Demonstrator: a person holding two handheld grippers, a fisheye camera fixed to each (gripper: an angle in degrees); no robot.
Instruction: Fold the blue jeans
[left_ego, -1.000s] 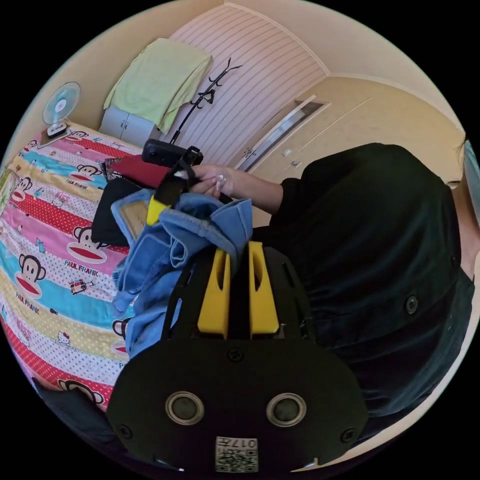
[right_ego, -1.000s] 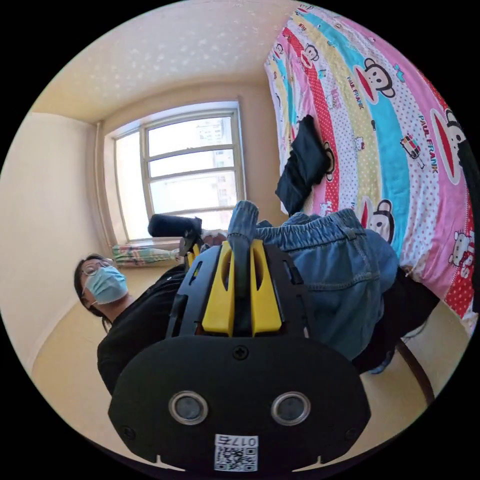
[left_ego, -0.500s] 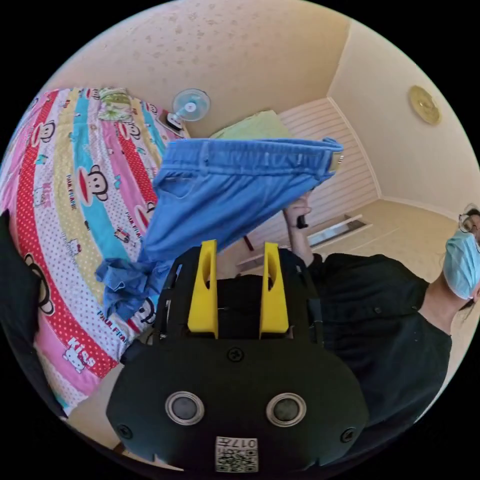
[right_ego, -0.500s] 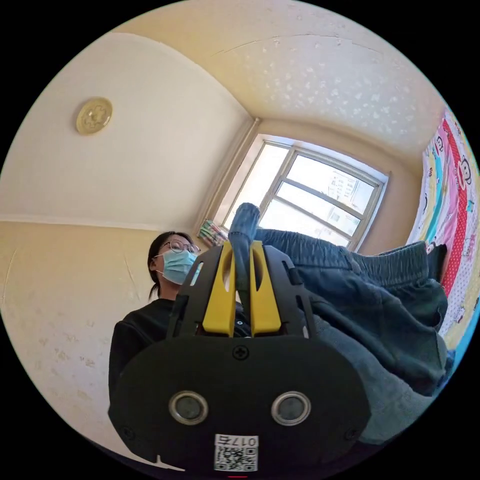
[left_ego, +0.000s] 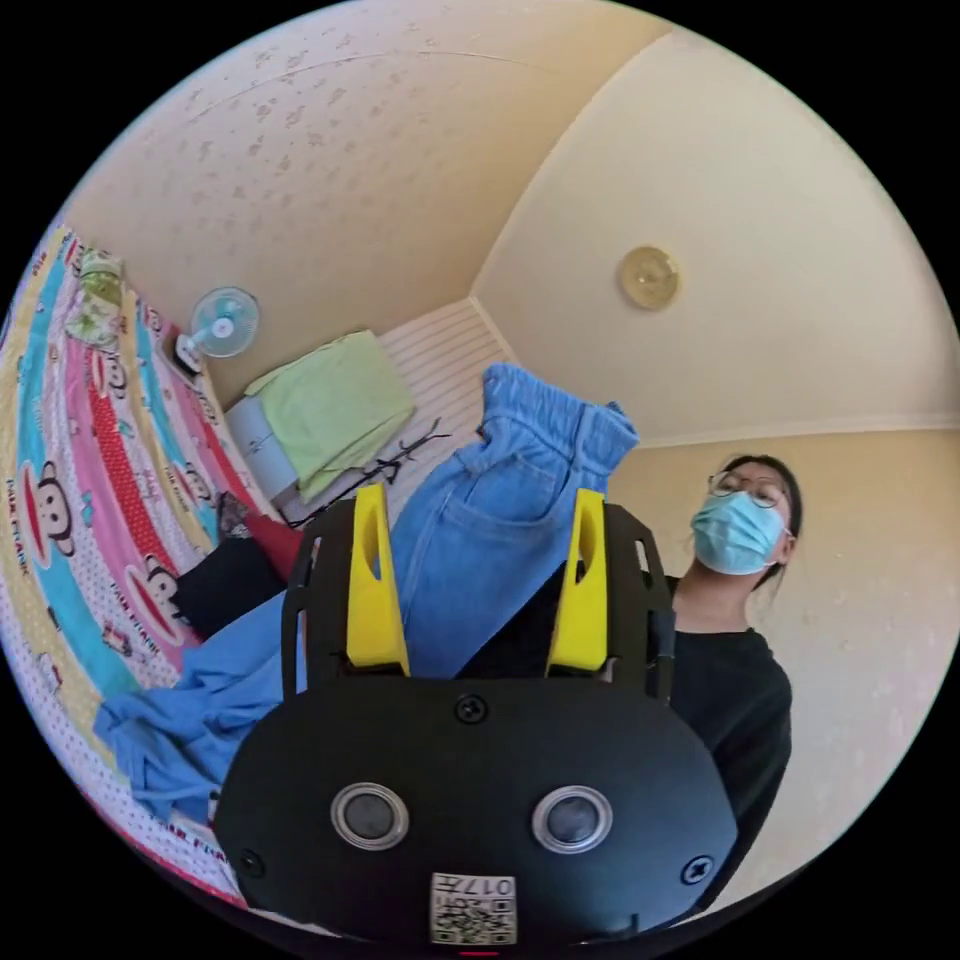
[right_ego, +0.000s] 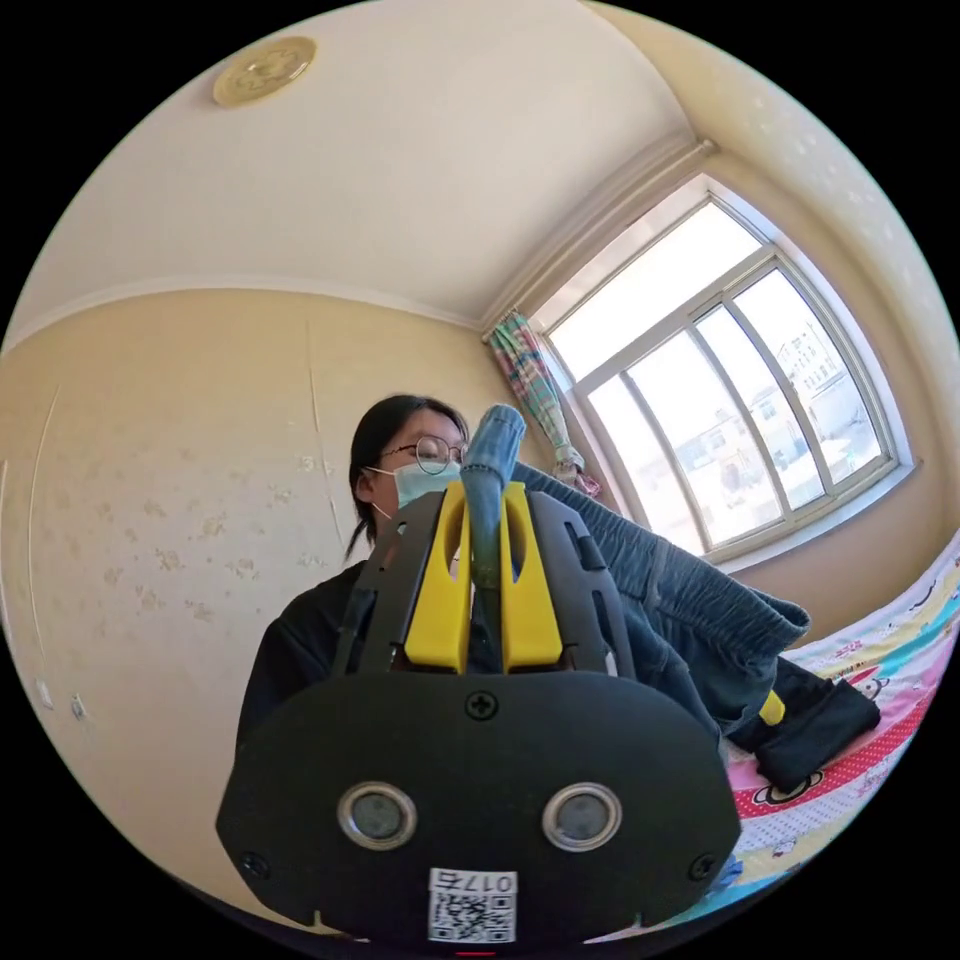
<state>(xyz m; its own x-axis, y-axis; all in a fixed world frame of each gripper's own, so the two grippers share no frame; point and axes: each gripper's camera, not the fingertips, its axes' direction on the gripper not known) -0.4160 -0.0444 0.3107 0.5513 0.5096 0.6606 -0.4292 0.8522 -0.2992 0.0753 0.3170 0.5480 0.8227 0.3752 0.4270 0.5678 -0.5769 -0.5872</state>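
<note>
Item: blue jeans (left_ego: 500, 520), held aloft at frame centre of the left gripper view, waistband uppermost, legs trailing to the lower left onto the patterned bed cover (left_ego: 70, 500). Right gripper (right_ego: 487, 545): jaws pressed together on a bunched waistband corner. Left gripper (left_ego: 478, 580): jaws spread wide, nothing between them, denim hanging beyond. Step judged in hand: taking the opposite waistband corner. Recommended: bring the spread jaws level with the right grip, close on the hem's full thickness, draw the band taut before laying flat. Surroundings: black garment (left_ego: 225, 590) on the bed beside the trailing legs, likely in the landing area; small fan (left_ego: 222, 325) and green cloth (left_ego: 335, 405), upper left; window (right_ego: 730, 390), right of the right gripper view.
</note>
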